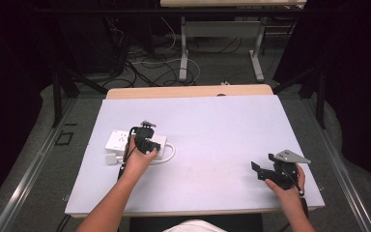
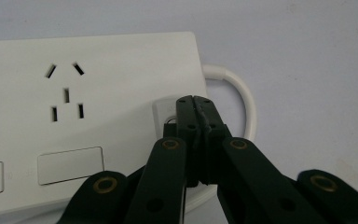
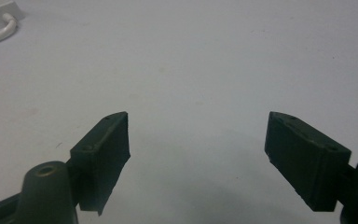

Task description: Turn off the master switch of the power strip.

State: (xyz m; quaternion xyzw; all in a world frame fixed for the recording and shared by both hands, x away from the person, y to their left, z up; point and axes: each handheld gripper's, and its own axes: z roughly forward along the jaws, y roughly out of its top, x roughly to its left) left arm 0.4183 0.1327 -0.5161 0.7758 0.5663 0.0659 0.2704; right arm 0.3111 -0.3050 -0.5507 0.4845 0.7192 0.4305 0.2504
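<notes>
The right gripper [image 3: 198,158] holds its black fingers [image 3: 103,156] wide apart over the bare pale tabletop [image 3: 200,60]; a white looped plastic cable [image 3: 2,31] lies beyond.

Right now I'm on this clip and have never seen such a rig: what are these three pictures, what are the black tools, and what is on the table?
A person sits at a table with a pale sheet on it and holds a hand-operated two-jaw gripper in each hand. The high view looks down from above the person's side. The other two pictures come from small cameras riding on the grippers, looking along their black jaws.

The left gripper is over a white power strip. In its own view the jaws are shut together, tips at a small button-like square near the strip's end, where the white cord loops out. Whether they press it I cannot tell.

The right gripper rests apart at the table's near right, jaws wide open, nothing between them.
</notes>
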